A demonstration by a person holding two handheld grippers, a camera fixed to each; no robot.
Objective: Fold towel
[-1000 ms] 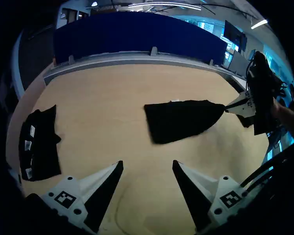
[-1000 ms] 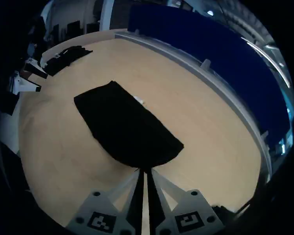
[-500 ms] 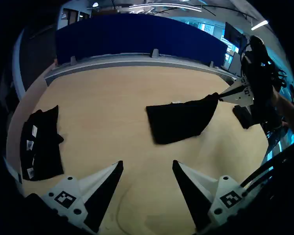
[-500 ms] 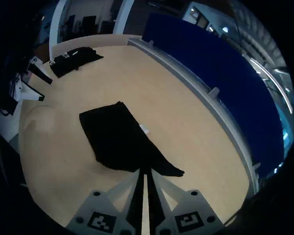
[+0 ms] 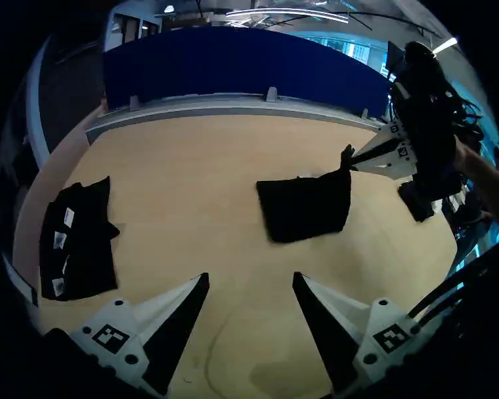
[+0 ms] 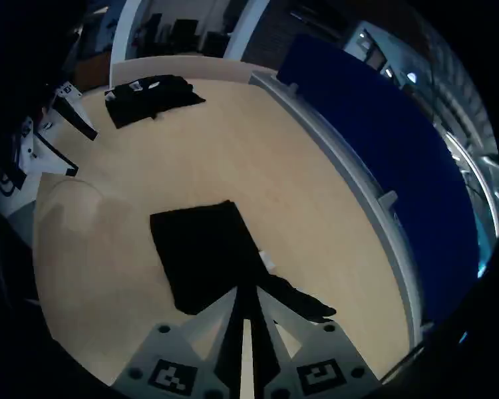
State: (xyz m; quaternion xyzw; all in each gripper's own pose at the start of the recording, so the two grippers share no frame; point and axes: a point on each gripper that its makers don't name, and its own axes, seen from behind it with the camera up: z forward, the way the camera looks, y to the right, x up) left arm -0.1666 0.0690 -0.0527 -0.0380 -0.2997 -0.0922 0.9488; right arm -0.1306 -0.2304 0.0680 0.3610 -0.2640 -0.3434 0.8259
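Fold in progress. The right gripper (image 6: 248,296), fingers pressed together, pinches one corner of the black towel (image 6: 199,259) and holds it raised off the counter (image 6: 263,153). The rest of the towel lies flat directly ahead of this gripper, long axis running away from it and slightly left. The left gripper (image 5: 249,292), fingers spread and holding nothing, sits well apart from the towel (image 5: 306,209), which lies ahead and to its right. The right gripper is nearer, so the fold probably carries the held corner forward over the far edge.
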